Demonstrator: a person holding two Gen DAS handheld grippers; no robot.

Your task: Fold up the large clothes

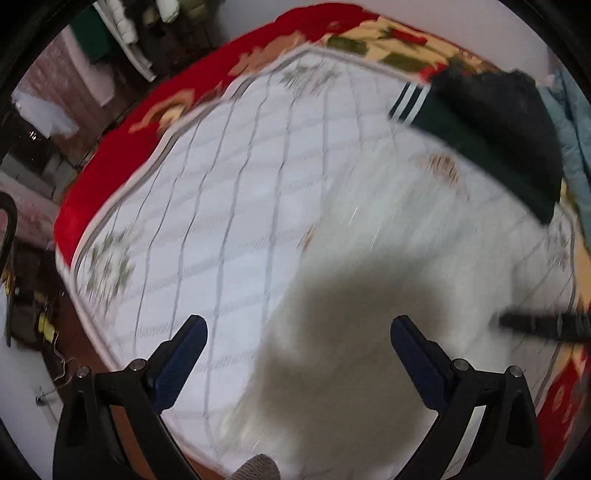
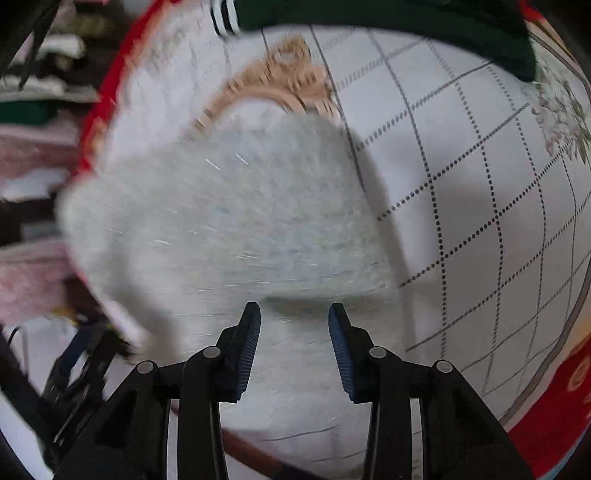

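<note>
A fuzzy white garment with a tan lace collar (image 2: 280, 85) lies on a white quilted bed cover (image 2: 480, 184). In the right wrist view the garment (image 2: 221, 229) fills the middle, part folded over. My right gripper (image 2: 294, 314) is open just above it, nothing between the fingers. In the left wrist view the garment (image 1: 388, 229) is blurred, with a dark shadow on it. My left gripper (image 1: 298, 325) is wide open above it and empty. The other gripper's black finger (image 1: 535, 325) shows at the right.
A dark green garment with white stripes (image 1: 480, 122) lies at the far side of the bed, also in the right wrist view (image 2: 406, 22). A red floral blanket (image 1: 122, 147) edges the cover (image 1: 221, 184). Light blue clothes (image 1: 576, 122) lie far right. Clutter stands beyond the bed.
</note>
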